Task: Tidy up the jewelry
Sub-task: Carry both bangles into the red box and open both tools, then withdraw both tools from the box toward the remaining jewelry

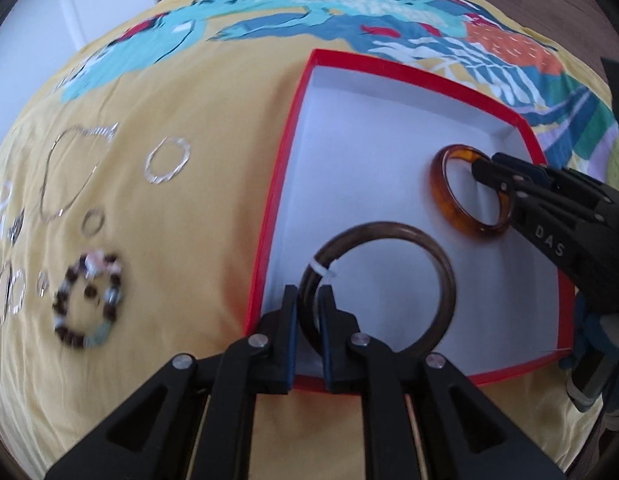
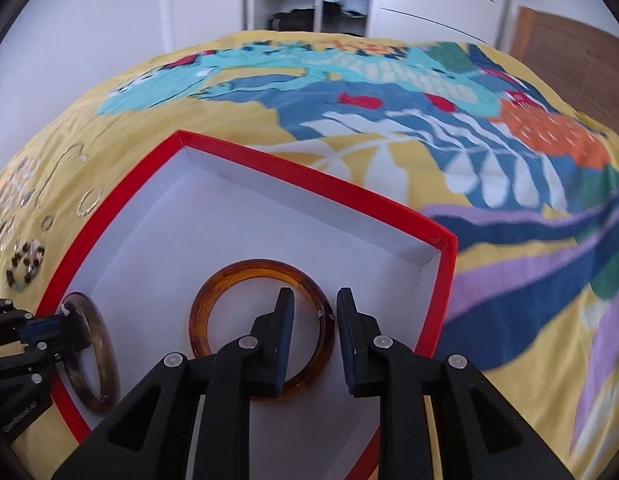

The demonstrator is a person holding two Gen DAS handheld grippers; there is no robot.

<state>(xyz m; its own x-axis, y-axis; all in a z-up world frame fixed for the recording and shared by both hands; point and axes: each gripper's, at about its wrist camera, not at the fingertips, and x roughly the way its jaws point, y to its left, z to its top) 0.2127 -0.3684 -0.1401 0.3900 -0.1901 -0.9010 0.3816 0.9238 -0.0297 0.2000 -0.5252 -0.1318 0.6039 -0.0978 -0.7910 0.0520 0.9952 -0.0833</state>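
Setting two bangles down inside the red box (image 1: 278,184) — both grippers over its white floor.

From where I stand, the left gripper (image 1: 309,300) has its jaws pinched shut on the dark brown bangle (image 1: 445,272), held at the box's near-left wall; whether the far side of the ring rests on the floor I cannot tell. The right gripper (image 2: 313,304) stands with jaws parted astride the amber bangle (image 2: 213,300), which lies flat toward the box's far-right corner, seemingly let go. To finish well, I'd judge the brown one should be lowered flat before opening, kept apart from the amber ring. Room is good mid-box; the low red rim crowds both tools. Left of the box, silver hoops (image 1: 168,160) and a beaded bracelet (image 1: 89,300) wait on the yellow bedspread (image 1: 189,240).
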